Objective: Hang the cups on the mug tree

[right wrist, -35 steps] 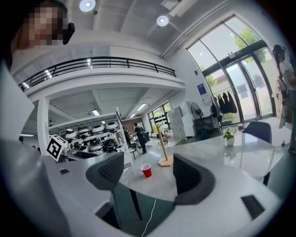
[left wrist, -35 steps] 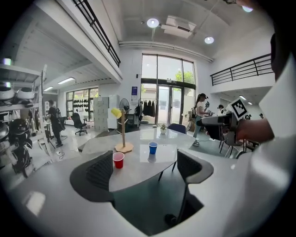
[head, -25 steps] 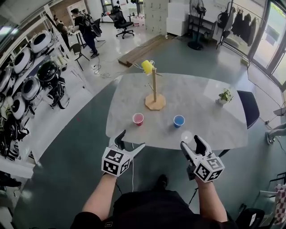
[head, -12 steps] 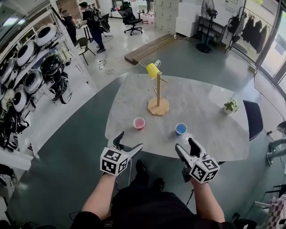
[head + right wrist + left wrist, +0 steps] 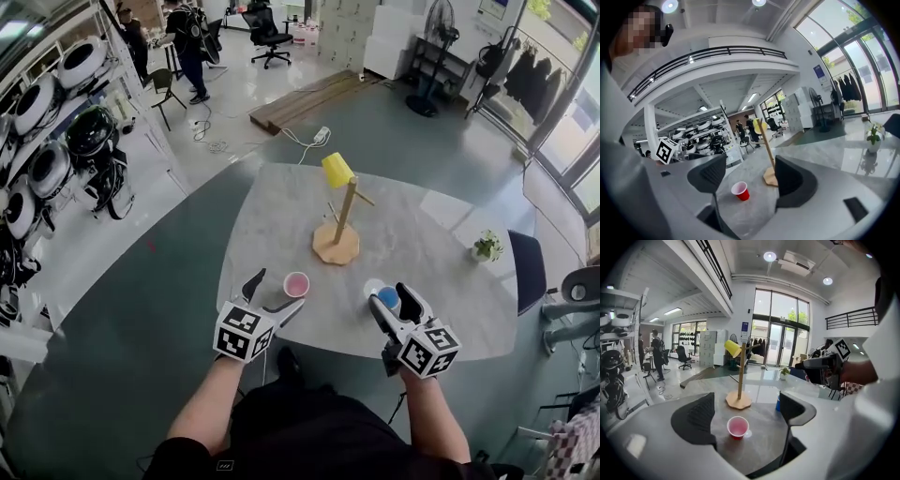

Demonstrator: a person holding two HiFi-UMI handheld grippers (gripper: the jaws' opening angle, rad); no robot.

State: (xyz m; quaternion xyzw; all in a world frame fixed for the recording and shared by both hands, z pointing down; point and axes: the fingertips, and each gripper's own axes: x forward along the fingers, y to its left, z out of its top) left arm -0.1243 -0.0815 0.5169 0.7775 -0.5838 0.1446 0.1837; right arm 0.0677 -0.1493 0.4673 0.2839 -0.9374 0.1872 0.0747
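— Left side first: what has the left gripper (image 5: 278,292) got?
— Nothing. I read its jaws as spread wide and empty. Its own view frames the pink cup (image 5: 738,427) upright on the table (image 5: 441,234), ahead between the jaws, untouched. The head view puts that cup just beside the gripper's tip, near the table's near edge.
— Middle?
— Mug tree (image 5: 343,220) upright mid-table, yellow cup (image 5: 337,170) hung at its top. All three views agree.
— The blue cup (image 5: 385,296)?
— Only the head view gives it clearly: upright, right of the pink one, overlapped by the right gripper (image 5: 390,300). The left gripper view catches just a sliver behind its right jaw. The right gripper view doesn't show it; there I see the pink cup and the tree's base.
— Right jaws?
— Wide apart, holding nothing. I can't tell whether they straddle the blue cup or hang above it.
— Far right?
— A potted plant (image 5: 486,247) by the table's edge.
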